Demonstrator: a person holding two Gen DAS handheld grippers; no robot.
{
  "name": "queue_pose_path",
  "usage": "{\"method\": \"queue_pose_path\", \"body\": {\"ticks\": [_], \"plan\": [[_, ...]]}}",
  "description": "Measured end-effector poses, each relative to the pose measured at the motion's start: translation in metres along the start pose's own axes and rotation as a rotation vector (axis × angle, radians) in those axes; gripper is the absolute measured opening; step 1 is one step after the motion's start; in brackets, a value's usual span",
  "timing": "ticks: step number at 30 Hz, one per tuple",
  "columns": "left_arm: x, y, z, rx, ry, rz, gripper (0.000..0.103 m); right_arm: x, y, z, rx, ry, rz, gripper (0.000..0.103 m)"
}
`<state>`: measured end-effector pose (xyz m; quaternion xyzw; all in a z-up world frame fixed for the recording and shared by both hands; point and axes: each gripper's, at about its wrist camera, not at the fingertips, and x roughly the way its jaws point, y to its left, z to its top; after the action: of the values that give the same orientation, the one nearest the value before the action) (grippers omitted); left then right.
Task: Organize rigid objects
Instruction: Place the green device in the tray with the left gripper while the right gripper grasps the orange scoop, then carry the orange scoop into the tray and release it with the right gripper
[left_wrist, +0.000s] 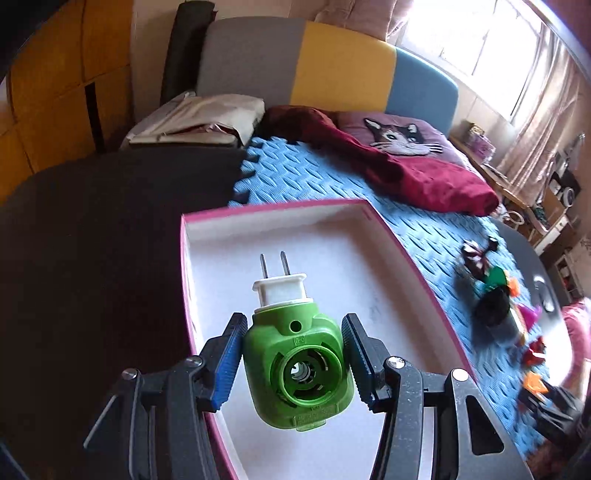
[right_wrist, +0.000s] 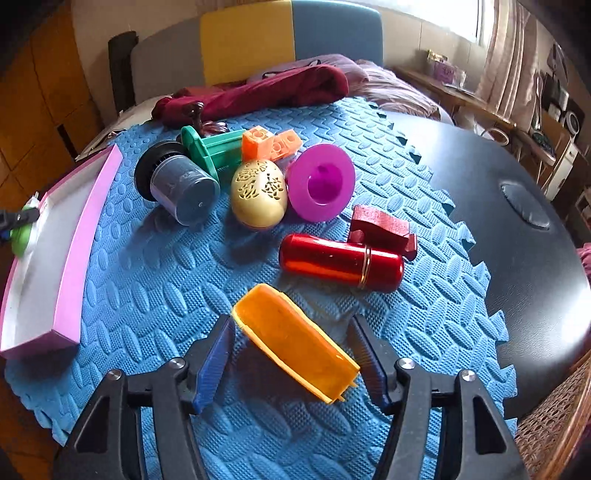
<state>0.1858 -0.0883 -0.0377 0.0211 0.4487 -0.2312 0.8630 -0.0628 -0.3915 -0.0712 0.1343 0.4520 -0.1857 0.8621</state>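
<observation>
My left gripper (left_wrist: 294, 356) is shut on a green plug-in device (left_wrist: 284, 336) with a white two-pin plug, and holds it over the white inside of a pink-rimmed box (left_wrist: 391, 236). In the right wrist view the same box (right_wrist: 77, 254) sits at the left edge of the blue foam mat (right_wrist: 155, 280), with the green device (right_wrist: 20, 234) above it. My right gripper (right_wrist: 291, 354) points down at the mat. An orange oblong case (right_wrist: 295, 339) lies slantwise between its blue pads, its corners touching both.
Beyond the orange case lie a red metal cylinder (right_wrist: 340, 262), a dark red block (right_wrist: 384, 225), a purple funnel-like cup (right_wrist: 321, 182), a cream pierced egg (right_wrist: 258, 194), a grey cup (right_wrist: 181, 188), a green piece (right_wrist: 210, 149) and orange bricks (right_wrist: 269, 144). A dark red cloth (right_wrist: 258, 92) lies at the back.
</observation>
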Motion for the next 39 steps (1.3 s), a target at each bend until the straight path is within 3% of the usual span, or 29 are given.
{"method": "queue_pose_path", "body": {"ticks": [4, 8, 10, 19, 21, 23, 25, 30, 33, 39], "plan": [[0.014, 0.001, 0.011, 0.011, 0.007, 0.024, 0.054, -0.002, -0.005, -0.001, 0.004, -0.009, -0.003, 0.055], [0.022, 0.005, 0.016, -0.001, -0.002, 0.061, 0.055, -0.003, -0.007, -0.003, -0.001, -0.023, 0.015, 0.056], [0.021, 0.008, 0.016, -0.022, -0.006, 0.061, 0.064, -0.003, -0.007, -0.002, -0.008, -0.028, 0.03, 0.058], [-0.02, 0.006, -0.007, -0.057, -0.063, 0.054, 0.072, 0.001, -0.013, 0.008, -0.004, -0.011, 0.042, 0.059], [-0.033, 0.0, -0.017, -0.053, -0.081, 0.062, 0.073, 0.001, -0.01, 0.006, -0.024, -0.022, 0.01, 0.053], [-0.043, -0.004, -0.026, -0.054, -0.095, 0.071, 0.073, 0.0, -0.009, 0.004, -0.046, -0.034, -0.019, 0.036], [-0.053, -0.009, -0.037, -0.057, -0.111, 0.082, 0.073, -0.001, -0.009, 0.002, -0.046, -0.037, -0.014, 0.03], [-0.072, -0.021, -0.06, -0.079, -0.142, 0.116, 0.082, -0.002, -0.005, -0.002, -0.029, -0.071, -0.04, 0.032], [-0.085, -0.031, -0.069, -0.062, -0.191, 0.189, 0.089, -0.003, -0.002, -0.006, -0.041, -0.094, -0.053, 0.031], [-0.102, -0.039, -0.08, -0.035, -0.226, 0.242, 0.09, -0.006, 0.003, -0.014, -0.053, -0.15, -0.071, 0.026]]}}
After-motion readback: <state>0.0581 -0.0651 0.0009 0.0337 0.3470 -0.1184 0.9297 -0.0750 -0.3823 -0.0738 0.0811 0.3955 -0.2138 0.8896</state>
